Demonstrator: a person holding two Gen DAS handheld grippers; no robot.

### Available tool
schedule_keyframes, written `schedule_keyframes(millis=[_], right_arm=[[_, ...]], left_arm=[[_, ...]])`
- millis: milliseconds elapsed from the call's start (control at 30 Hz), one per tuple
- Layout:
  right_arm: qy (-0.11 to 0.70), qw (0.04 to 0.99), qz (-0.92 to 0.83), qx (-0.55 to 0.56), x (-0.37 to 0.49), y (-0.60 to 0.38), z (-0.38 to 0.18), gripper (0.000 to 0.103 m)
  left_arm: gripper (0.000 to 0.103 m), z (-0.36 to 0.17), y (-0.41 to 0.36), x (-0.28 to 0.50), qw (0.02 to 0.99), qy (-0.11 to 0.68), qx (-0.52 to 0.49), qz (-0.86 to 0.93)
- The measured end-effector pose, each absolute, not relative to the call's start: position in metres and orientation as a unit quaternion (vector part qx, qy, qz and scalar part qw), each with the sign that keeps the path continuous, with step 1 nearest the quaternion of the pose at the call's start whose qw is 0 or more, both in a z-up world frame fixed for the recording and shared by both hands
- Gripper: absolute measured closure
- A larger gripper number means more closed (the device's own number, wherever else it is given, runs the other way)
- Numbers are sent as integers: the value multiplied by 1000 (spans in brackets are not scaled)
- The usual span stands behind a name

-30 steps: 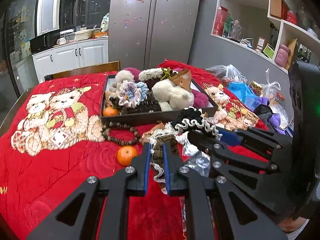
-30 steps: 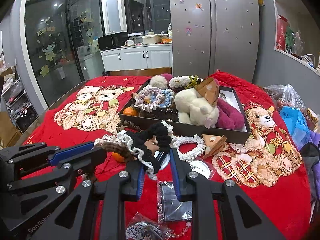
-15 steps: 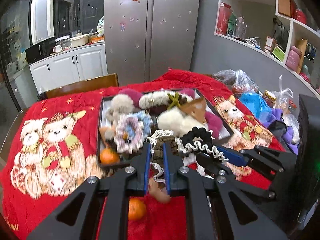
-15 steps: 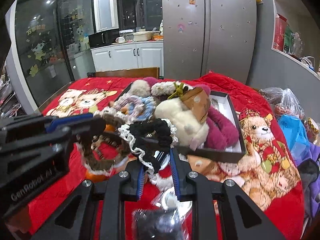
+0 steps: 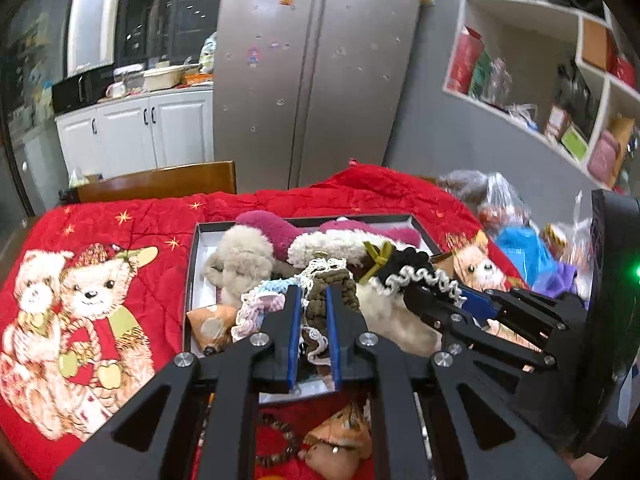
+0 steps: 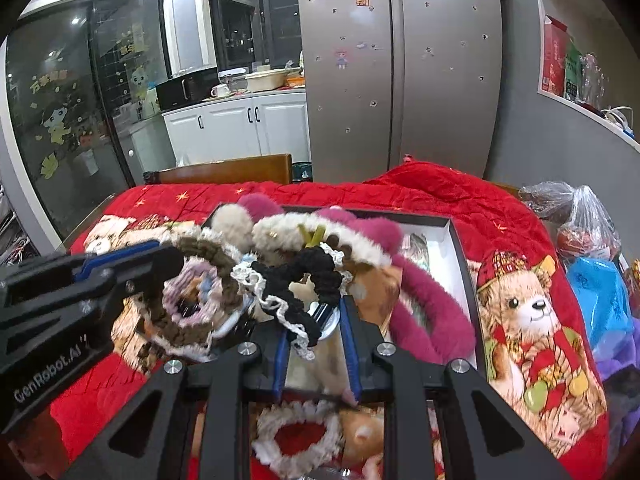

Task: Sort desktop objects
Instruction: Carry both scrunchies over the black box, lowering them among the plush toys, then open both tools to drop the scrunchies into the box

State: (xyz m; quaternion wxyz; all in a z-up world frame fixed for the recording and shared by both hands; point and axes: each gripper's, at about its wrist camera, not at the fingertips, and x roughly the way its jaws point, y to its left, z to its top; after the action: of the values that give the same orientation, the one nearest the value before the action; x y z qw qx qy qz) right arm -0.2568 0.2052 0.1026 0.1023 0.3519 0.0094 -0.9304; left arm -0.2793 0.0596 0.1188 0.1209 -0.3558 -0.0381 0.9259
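A red quilt (image 5: 132, 220) printed with teddy bears is covering the table, its near corners running out of both views. On it the dark-walled box (image 5: 191, 264) is sitting, and everything else is placed from that box. Its white floor is showing only in slivers, since plush pieces are piling over most of it: a beige plush toy (image 5: 240, 264) toward the far left corner, a magenta fluffy band (image 6: 432, 312) curving along the right side, a cream fluffy band (image 5: 332, 242) across the middle.

The left gripper (image 5: 311, 304) is reaching over the box's near wall with its jaws pinching a brown knitted scrunchie (image 5: 340, 288) edged in cream lace; the lower part of the scrunchie is hanging down between the blue pads and is partly hidden by them. The right gripper (image 6: 314, 328) is hanging above the middle of the box, its jaws clamping a black scrunchie (image 6: 316, 276) with white lace trim. Something shiny and metallic, possibly a clip, is showing behind that scrunchie, too blurred to name.

A pastel crocheted scrunchie (image 6: 192, 292) is lying in the box's left half, half covered by the left gripper in the right wrist view. Just outside the near wall, a cream ring scrunchie (image 6: 296, 436) is lying on the quilt, cut by the gripper frame, and a dark bead string (image 5: 276, 440) is peeking out below the left gripper.
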Motion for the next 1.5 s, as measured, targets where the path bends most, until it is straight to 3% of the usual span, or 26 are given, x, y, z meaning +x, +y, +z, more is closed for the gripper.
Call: schedule_keyframes(millis=[1200, 1267, 1300, 1367, 1433, 1500], right_arm=[[-9, 76, -932, 355, -283, 224, 94, 79], [-8, 76, -931, 356, -284, 224, 93, 77], [-11, 77, -932, 354, -284, 223, 93, 74], [-13, 78, -932, 353, -284, 224, 94, 54], [-16, 74, -936, 345, -283, 226, 97, 46], [-17, 73, -938, 338, -282, 229, 102, 42]], left_arm=[[88, 98, 61, -297, 103, 20, -365, 925], [83, 98, 61, -297, 98, 20, -365, 926], [73, 98, 60, -297, 97, 18, -365, 926], [57, 100, 56, -297, 95, 13, -358, 929], [40, 104, 54, -295, 93, 12, -348, 933], [29, 108, 53, -293, 91, 13, -342, 935]])
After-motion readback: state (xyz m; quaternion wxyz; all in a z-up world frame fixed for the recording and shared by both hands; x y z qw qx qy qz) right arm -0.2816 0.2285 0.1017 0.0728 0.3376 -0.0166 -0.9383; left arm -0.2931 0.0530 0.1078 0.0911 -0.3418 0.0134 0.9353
